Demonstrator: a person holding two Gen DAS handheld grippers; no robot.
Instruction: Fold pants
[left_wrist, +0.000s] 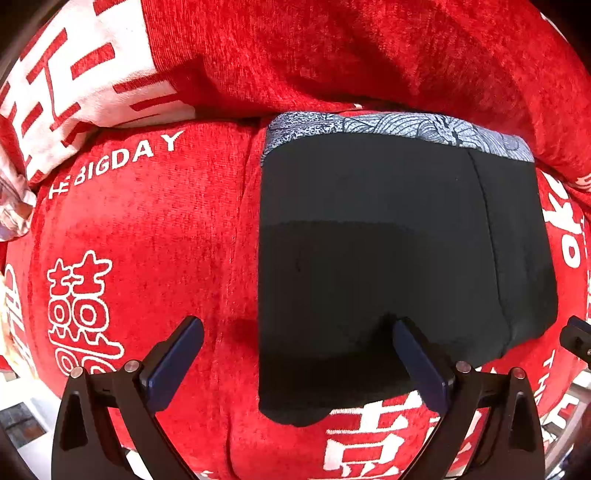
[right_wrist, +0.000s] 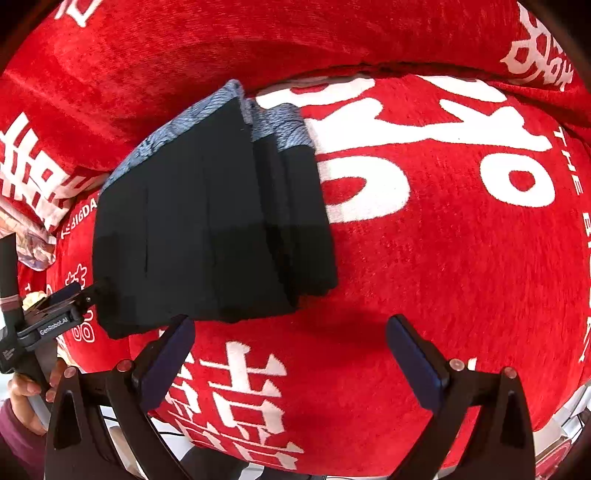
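Black pants (left_wrist: 388, 240), folded into a compact rectangle, lie on a red cover (left_wrist: 166, 221) printed with white characters. Their blue-grey patterned waistband (left_wrist: 399, 129) is at the far end. My left gripper (left_wrist: 295, 325) is open at the near edge, its right finger over the black cloth and its left finger over the red cover. In the right wrist view the pants (right_wrist: 207, 221) show stacked layers, and the left gripper (right_wrist: 74, 295) sits at their near left corner. My right gripper (right_wrist: 290, 321) is open over bare red cover, just off the pants' near right edge.
A red backrest (left_wrist: 369, 48) rises behind the pants. A white-and-red cushion (left_wrist: 74, 92) leans at the far left, with crumpled pale cloth (left_wrist: 14, 210) below it. A person's hand (right_wrist: 22, 391) holds the left gripper's handle. The seat's front edge runs close behind both grippers.
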